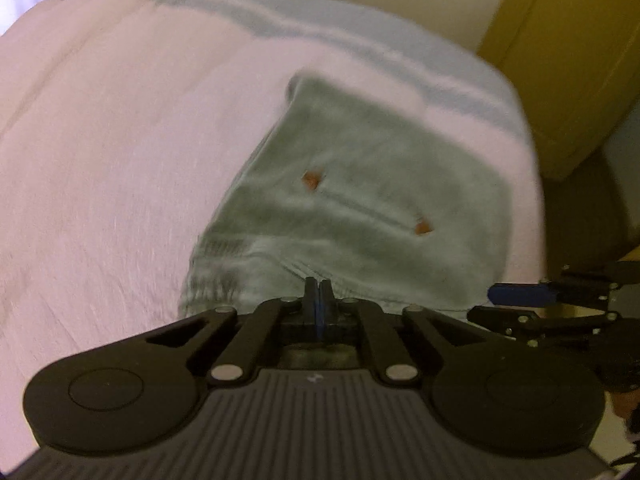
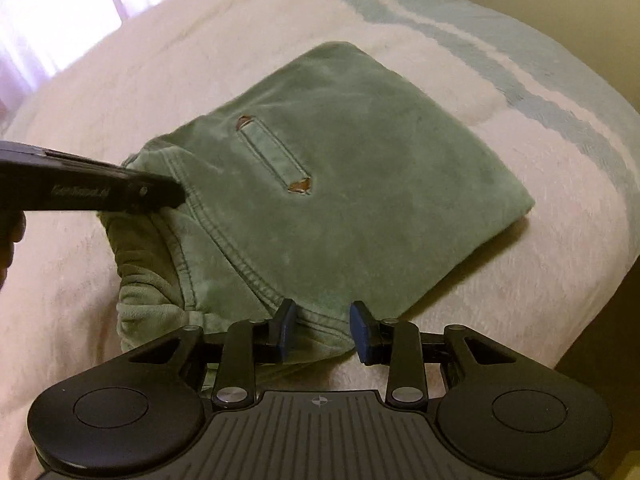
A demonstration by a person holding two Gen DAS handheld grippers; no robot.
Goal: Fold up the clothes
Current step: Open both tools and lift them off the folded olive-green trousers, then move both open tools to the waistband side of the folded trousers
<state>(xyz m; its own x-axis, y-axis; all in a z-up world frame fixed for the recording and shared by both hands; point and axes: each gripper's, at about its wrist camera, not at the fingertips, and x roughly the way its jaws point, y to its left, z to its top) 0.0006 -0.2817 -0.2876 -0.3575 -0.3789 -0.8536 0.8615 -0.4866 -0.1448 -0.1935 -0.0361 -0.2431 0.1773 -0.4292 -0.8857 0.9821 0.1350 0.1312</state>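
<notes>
A green pair of trousers (image 2: 352,168) lies folded into a thick square on the pink blanket, welt pocket with brown corner tabs facing up; it also shows in the left wrist view (image 1: 360,208). My left gripper (image 1: 319,286) is shut, its tips at the near seam of the trousers; whether cloth is pinched between them is hidden. In the right wrist view the left gripper (image 2: 176,196) rests at the garment's left edge. My right gripper (image 2: 322,320) is open, its jaws astride the near waistband edge. It shows side-on at the right of the left view (image 1: 496,296).
The pink blanket (image 2: 500,280) with pale blue stripes (image 2: 520,92) covers a bed that drops off to the right. A yellow cabinet (image 1: 568,60) stands beyond the bed's far corner. A bright curtained window (image 2: 60,12) is at the upper left.
</notes>
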